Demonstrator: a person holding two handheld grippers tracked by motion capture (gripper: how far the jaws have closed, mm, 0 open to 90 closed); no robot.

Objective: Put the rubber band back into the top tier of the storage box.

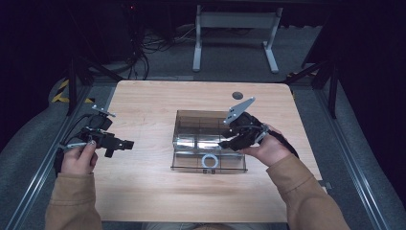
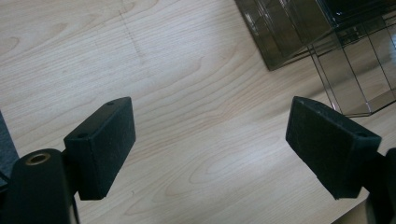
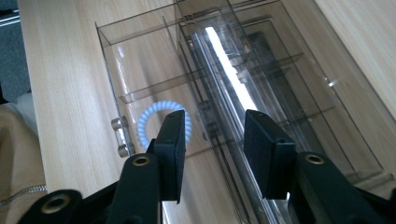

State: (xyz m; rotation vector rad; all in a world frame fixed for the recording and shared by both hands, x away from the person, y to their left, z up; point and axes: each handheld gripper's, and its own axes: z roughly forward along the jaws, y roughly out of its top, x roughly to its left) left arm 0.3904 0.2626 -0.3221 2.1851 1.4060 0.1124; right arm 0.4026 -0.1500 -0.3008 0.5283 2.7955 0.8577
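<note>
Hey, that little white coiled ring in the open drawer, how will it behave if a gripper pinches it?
The coiled ring looks springy, so it probably squashes under the jaws. It seems light. Lying flat in the clear drawer, it will likely slide rather than roll.

The high view looks forward and down over the whole bench (image 1: 143,191). Each gripper view sits close above it, looking along its own fingers; all three share the clear organiser box (image 1: 209,139) (image 2: 327,42) (image 3: 243,84).

Clear drawer box (image 1: 209,139) mid-table, drawer pulled out; pale coiled ring (image 1: 209,161) inside
</note>
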